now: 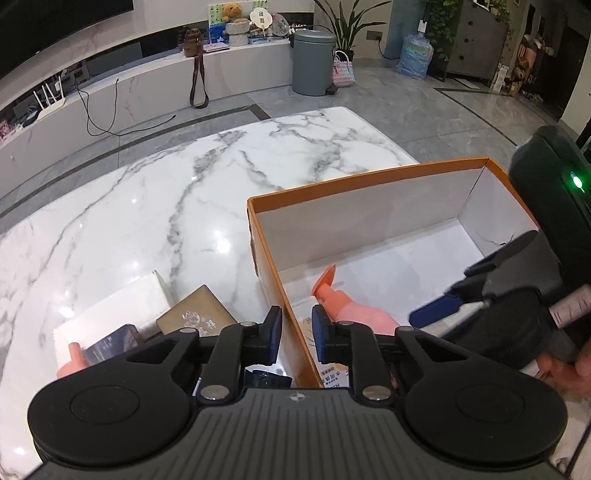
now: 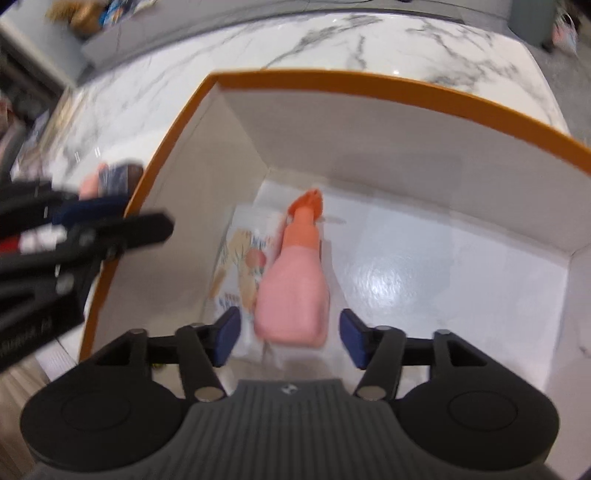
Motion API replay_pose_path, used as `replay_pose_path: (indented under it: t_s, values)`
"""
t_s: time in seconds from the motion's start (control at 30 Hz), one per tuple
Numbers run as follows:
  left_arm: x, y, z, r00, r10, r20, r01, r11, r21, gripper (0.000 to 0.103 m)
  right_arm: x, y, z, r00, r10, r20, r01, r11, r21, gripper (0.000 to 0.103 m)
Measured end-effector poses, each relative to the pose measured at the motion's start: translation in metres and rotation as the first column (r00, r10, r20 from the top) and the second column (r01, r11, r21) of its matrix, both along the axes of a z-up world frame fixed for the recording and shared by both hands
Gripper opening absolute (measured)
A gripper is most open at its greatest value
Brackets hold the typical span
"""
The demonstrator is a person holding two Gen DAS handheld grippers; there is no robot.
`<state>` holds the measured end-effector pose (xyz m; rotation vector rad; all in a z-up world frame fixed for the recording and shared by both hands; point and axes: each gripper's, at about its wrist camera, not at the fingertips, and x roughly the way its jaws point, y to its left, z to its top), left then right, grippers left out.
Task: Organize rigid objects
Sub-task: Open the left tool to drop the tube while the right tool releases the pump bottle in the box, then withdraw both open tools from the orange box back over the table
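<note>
Your orange-rimmed box (image 1: 369,181) sits on the marble table (image 1: 147,206), with broad bare tabletop beyond its far wall and open white floor inside on its right. The pink spray bottle (image 2: 291,291) lies on that floor near the left wall, partly over a printed packet (image 2: 240,266). Your left gripper (image 1: 296,330) straddles the box's near left wall, jaws narrow, pads not pressing it. Your right gripper (image 2: 290,334) hangs over the bottle's base, jaws wide, pads clear.

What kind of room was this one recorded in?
Most likely a home living room: a marble-topped table with an orange box on it, a low TV-style console holding a teddy bear, and a potted plant.
</note>
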<state>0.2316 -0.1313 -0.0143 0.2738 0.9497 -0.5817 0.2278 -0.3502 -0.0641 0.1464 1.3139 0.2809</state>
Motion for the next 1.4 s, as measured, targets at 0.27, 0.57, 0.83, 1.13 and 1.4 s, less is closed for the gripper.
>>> replay_pose_path:
  t_s: [0.27,0.57,0.83,1.13,1.4]
  values:
    - [0.001,0.009,-0.001,1.000,0.024,-0.020,-0.025,0.998,-0.054,0.017,-0.010,0.023,-0.020,0.972,0.058,-0.227,-0.050,0.998,0.039,0.027]
    - [0.002,0.017,-0.001,0.999,-0.002,-0.042,-0.002,0.994,-0.108,0.015,0.007,0.049,-0.040,0.964,0.024,-0.265,-0.017,0.999,0.027,0.010]
    - [0.006,0.022,-0.002,0.998,0.006,-0.070,-0.016,0.989,-0.146,0.015,0.026,0.060,-0.039,0.974,0.014,-0.228,-0.006,0.999,0.033,0.000]
    - [0.014,0.030,-0.003,0.992,0.032,-0.125,-0.056,0.979,-0.195,0.015,0.024,0.070,-0.022,0.999,0.041,-0.035,-0.042,0.999,-0.016,0.000]
    - [0.010,0.024,-0.001,0.995,0.020,-0.096,-0.034,0.987,-0.157,0.015,0.020,0.072,-0.038,0.984,0.104,-0.146,-0.108,0.994,-0.018,0.000]
